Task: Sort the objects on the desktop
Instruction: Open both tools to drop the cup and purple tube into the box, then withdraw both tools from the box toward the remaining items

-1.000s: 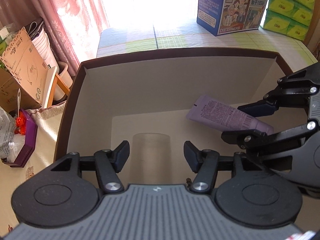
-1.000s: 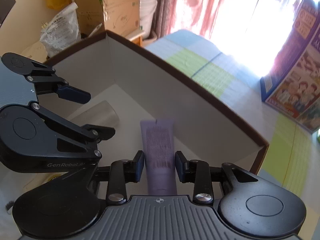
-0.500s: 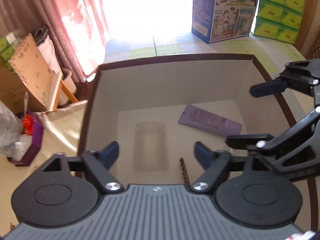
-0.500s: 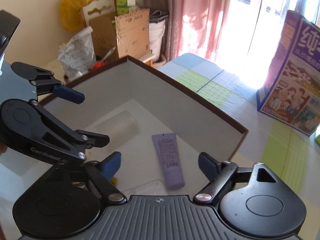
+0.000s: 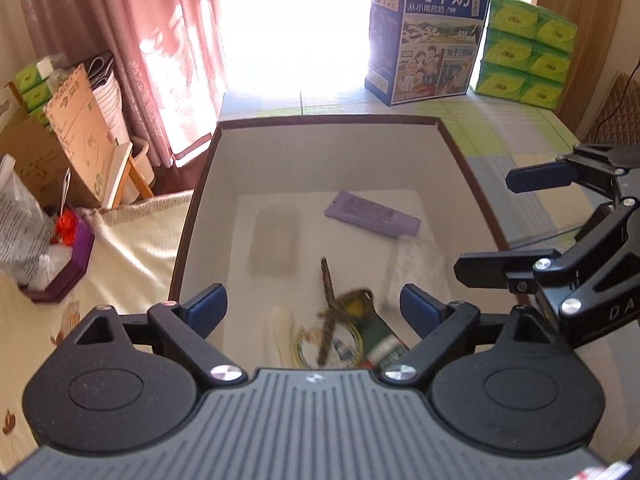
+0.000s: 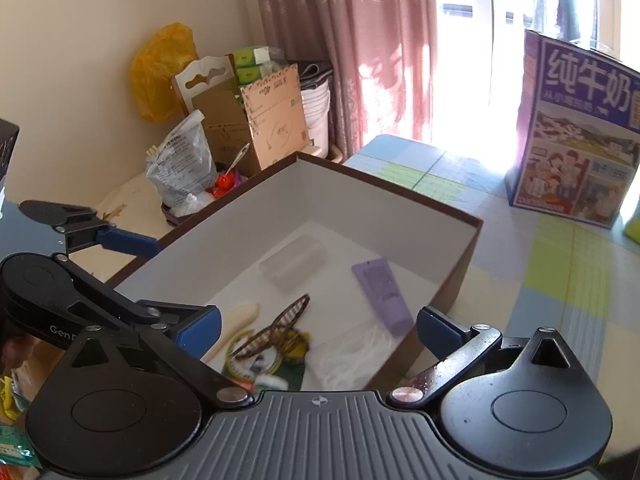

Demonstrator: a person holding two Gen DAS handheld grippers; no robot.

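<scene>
A brown box with a white inside holds a purple tube, a clear plastic container, a brown hair clip, a cream spoon-shaped piece, a white mesh pouch and a green packet. My left gripper hovers over the box's near end, its jaws opening with nothing between them. My right gripper is above the near right corner, jaws opening and empty too. The tube lies free on the box floor. The left gripper shows at the left of the right wrist view.
A blue milk carton and stacked green tissue packs stand behind the box. Cardboard boxes, a plastic bag and a purple tray crowd the left, by a pink curtain. A checked cloth covers the table on the right.
Both grippers have pulled back and up out of the box. The right one let go of the purple tube; the left one opened away from the clear container. Nearer items came into view.
</scene>
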